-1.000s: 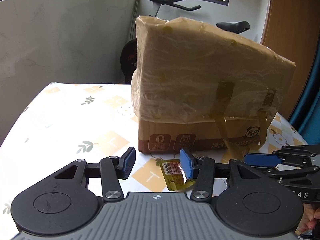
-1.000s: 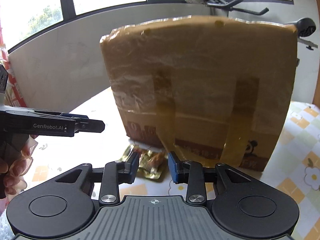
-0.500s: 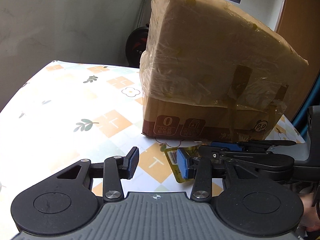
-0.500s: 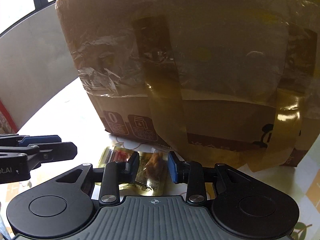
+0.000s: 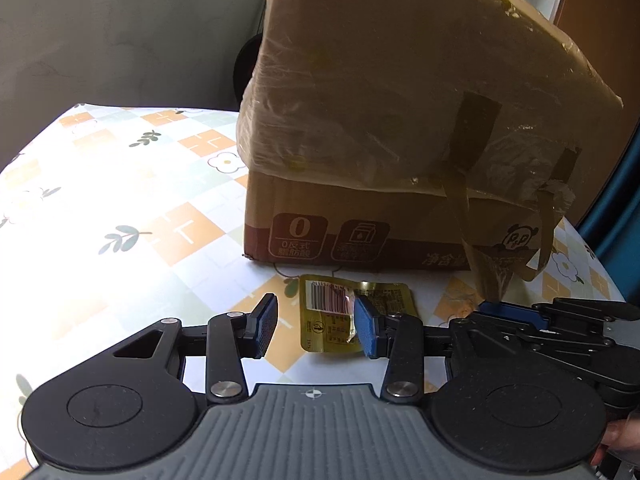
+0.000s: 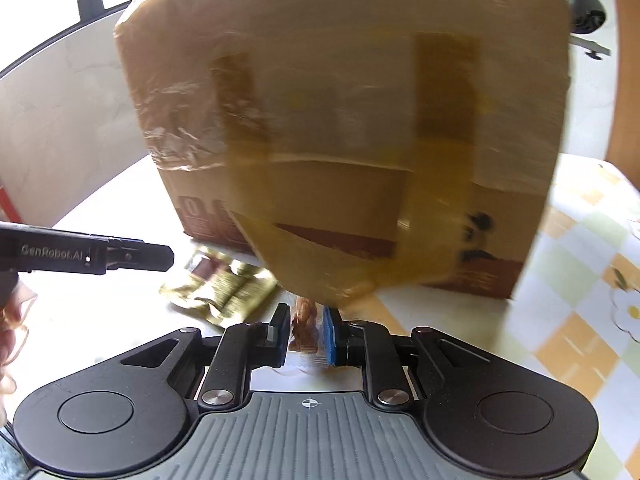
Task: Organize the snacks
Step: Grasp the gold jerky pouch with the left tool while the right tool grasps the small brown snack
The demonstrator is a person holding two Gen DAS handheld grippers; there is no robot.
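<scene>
Left wrist view: left gripper (image 5: 316, 326) low over the table (image 5: 120, 208), jaws apart, nothing pinched between the pads. A gold snack packet (image 5: 340, 316) lies flat on the patterned tablecloth just ahead, its right part against the inner side of the right blue pad (image 5: 366, 330); the left pad is clear of it. Jaws have just been closing a little, packet not gripped. Behind the packet, close to it, stands a big cardboard box (image 5: 400, 120) wrapped in plastic film, with brown tape strips hanging down its front. The right gripper (image 5: 516, 314) reaches in from the right edge, tip near the packet's right side; its jaws are not readable from here. A bit of a hand (image 5: 616, 440) shows at bottom right.

Right wrist view: blurred. Right gripper (image 6: 306, 334) is clenched on a small brownish snack packet (image 6: 305, 330), both pads pressing on it, the packet's clear end sticking out below; the jaws have just been closing onto it. To the left, the gold packet (image 6: 222, 288) lies on the table, crumpled. Left gripper (image 6: 132, 258) comes in from the left edge above that packet. Box (image 6: 340, 120) fills the background, and a loose tape strip dangles right above the held snack. Fingers (image 6: 10, 328) at the left edge.
</scene>
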